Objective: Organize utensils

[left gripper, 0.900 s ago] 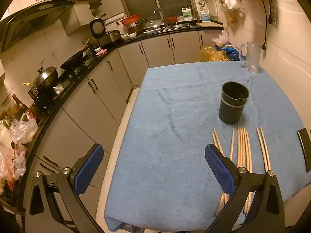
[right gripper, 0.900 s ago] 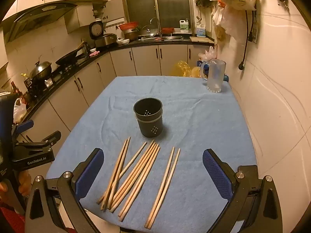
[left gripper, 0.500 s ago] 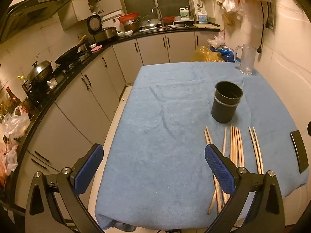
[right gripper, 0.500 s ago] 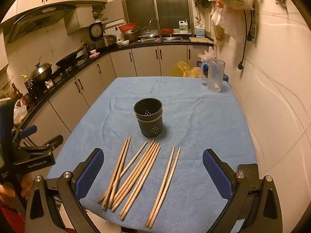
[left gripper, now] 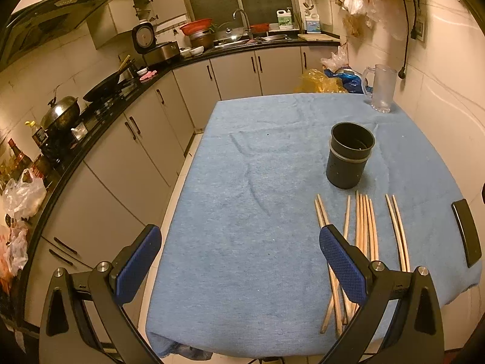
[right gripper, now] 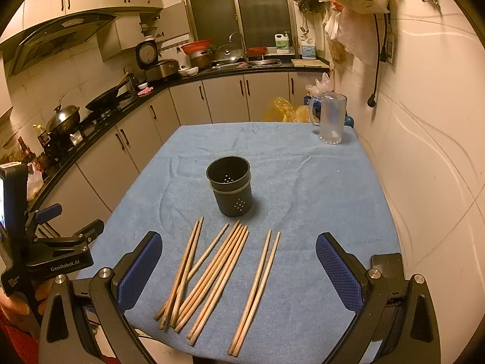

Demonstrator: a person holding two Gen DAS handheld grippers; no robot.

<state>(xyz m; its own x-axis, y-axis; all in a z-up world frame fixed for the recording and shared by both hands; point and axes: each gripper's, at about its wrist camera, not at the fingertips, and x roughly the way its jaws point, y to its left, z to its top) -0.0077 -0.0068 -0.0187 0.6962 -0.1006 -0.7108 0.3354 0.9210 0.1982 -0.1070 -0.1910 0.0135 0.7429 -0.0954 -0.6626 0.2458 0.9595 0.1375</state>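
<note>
Several wooden chopsticks lie side by side on the blue cloth, near the table's front edge; they also show in the left wrist view. A black perforated utensil holder stands upright and empty just behind them, also in the left wrist view. My right gripper is open and empty, hovering above the chopsticks. My left gripper is open and empty, above the table's front left part, left of the chopsticks. The left gripper's body shows at the left edge of the right wrist view.
A frosted glass mug stands at the table's far right corner. A black phone lies at the right front edge. The white wall runs along the table's right side. Kitchen cabinets and a counter lie left and behind.
The left gripper's view has swung right and slightly back, bringing the holder and chopsticks nearer the centre. The right gripper has barely moved. Both stay open.
</note>
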